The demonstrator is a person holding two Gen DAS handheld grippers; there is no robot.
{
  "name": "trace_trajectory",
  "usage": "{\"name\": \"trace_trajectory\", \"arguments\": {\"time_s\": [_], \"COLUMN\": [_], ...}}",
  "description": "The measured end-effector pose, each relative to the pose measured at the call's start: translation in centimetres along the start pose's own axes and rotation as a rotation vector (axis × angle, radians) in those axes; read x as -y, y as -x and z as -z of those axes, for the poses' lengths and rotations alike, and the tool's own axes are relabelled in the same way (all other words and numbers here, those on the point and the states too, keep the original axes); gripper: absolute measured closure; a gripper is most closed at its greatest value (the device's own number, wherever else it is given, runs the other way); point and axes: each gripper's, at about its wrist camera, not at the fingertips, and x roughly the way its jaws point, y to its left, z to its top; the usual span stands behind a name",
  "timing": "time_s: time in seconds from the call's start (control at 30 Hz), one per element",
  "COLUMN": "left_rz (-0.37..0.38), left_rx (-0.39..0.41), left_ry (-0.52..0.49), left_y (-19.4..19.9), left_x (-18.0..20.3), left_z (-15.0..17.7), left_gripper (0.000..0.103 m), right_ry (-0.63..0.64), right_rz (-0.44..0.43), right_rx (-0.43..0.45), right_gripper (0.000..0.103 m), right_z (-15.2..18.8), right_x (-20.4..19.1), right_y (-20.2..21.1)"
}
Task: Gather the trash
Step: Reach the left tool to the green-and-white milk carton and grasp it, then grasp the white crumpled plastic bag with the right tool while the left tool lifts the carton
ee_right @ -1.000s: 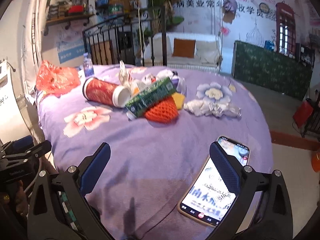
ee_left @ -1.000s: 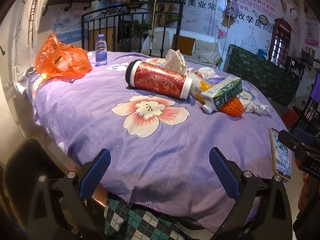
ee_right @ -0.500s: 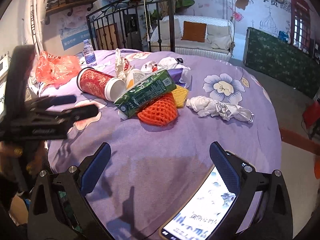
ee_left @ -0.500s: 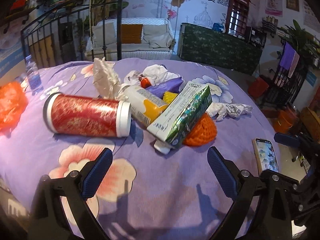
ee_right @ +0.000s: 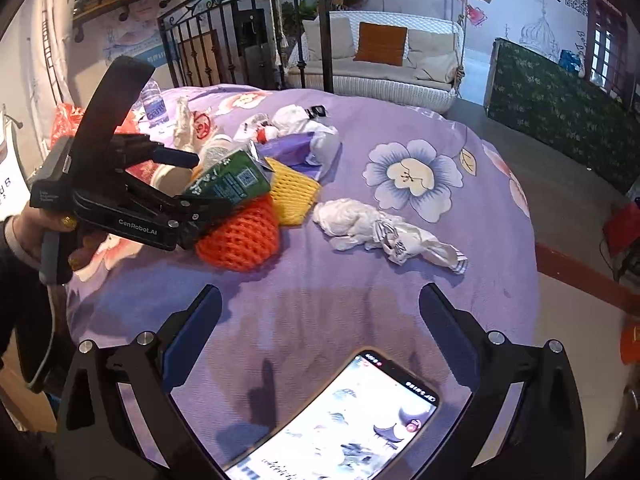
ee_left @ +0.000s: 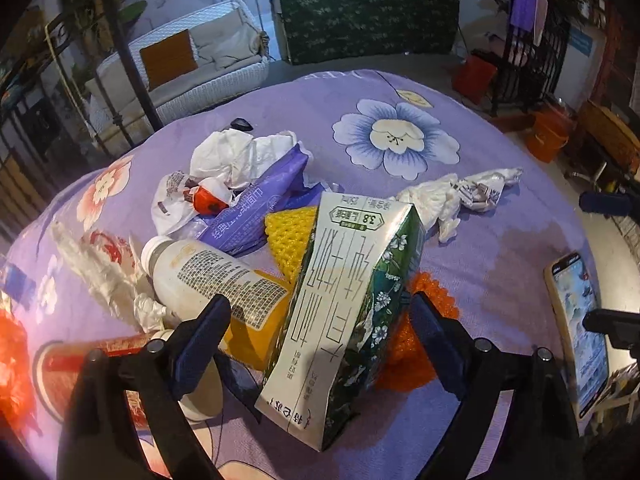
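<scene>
A pile of trash lies on the purple flowered tablecloth [ee_left: 492, 280]. A green and white milk carton [ee_left: 344, 308] leans on an orange foam net [ee_left: 416, 356] and a white and yellow bottle [ee_left: 224, 284]. My left gripper [ee_left: 320, 332] is open, its fingers on either side of the carton; from the right wrist view it [ee_right: 200, 204] reaches the carton [ee_right: 228, 180]. Behind lie a yellow foam net [ee_right: 292, 192], a purple wrapper [ee_left: 260, 204] and crumpled white paper [ee_right: 380, 232]. My right gripper [ee_right: 320, 328] is open and empty above the cloth.
A lit phone [ee_right: 340, 420] lies at the table's near edge under my right gripper. A red cylinder can [ee_left: 100, 372] lies left of the bottle. An orange plastic bag [ee_right: 66, 124] and a water bottle [ee_right: 154, 106] sit at the far left. A black iron fence [ee_right: 224, 40] stands behind.
My left gripper has moved forward and right across the table, up to the milk carton, which now sits between its open fingers. My right gripper has stayed near the phone.
</scene>
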Motion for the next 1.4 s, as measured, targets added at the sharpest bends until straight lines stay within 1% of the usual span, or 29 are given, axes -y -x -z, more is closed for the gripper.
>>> {"name": "trace_trajectory", "arguments": {"time_s": [0.03,0.1,0.13,0.23,0.37,0.47,0.6,0.77,0.83,0.9,0.97,1.03,1.13,1.17,1.4], "left_rz": [-0.017,-0.05,-0.066,-0.047,-0.07,-0.072,-0.055,-0.014,-0.021,-0.047,-0.044,-0.035,-0.021,-0.019,-0.04], "left_rx": [-0.016,-0.025,-0.025,-0.026,-0.02,-0.008,0.045,0.144,0.179,0.203,0.213,0.218,0.233,0.233,0.239], "left_ry": [-0.033,-0.081,-0.096,-0.093,-0.09,-0.051,0.033,0.211,0.256,0.287,0.312,0.344,0.384,0.393,0.404], "left_y": [-0.3,-0.7,-0.8,-0.7,-0.6,0.0,1.6,4.7,5.8,6.5,6.8,7.0,7.5,7.5,8.1], "left_x": [0.6,1.3,1.6,1.8,2.0,1.7,0.9,-1.2,-1.6,-1.7,-1.9,-2.2,-2.5,-2.6,-2.2], "left_z": [-0.1,-0.3,-0.3,-0.4,-0.4,-0.3,0.0,1.3,2.2,3.0,3.7,4.3,5.2,5.5,6.6], "left_gripper": [0.022,0.026,0.03,0.044,0.044,0.045,0.045,0.046,0.047,0.047,0.047,0.047,0.047,0.047,0.047], "right_ry": [-0.002,-0.008,-0.011,-0.021,-0.021,-0.021,-0.001,0.043,0.06,0.079,0.102,0.132,0.179,0.195,0.309], "right_rz": [-0.002,0.0,0.004,0.006,0.019,0.018,0.035,0.044,0.064,0.079,0.095,0.105,0.125,0.124,0.117], "right_rx": [-0.004,-0.006,-0.007,-0.017,-0.034,-0.04,-0.039,-0.049,-0.059,-0.075,-0.09,-0.125,-0.158,-0.165,-0.173], "right_gripper": [0.005,0.005,0.005,0.005,0.005,0.005,0.005,0.005,0.005,0.005,0.005,0.006,0.014,0.015,0.016], "right_z": [0.1,0.3,0.3,0.5,0.5,0.5,0.0,-1.0,-1.5,-2.2,-2.6,-2.9,-3.0,-3.2,-4.6], "right_x": [0.2,0.7,0.9,1.6,2.3,2.7,3.1,3.8,4.4,5.1,5.6,6.0,6.0,5.9,3.9], "right_y": [-0.1,-0.3,-0.4,-0.8,-1.5,-1.8,-1.9,-2.4,-2.9,-3.6,-4.4,-5.6,-7.1,-7.6,-10.2]}}
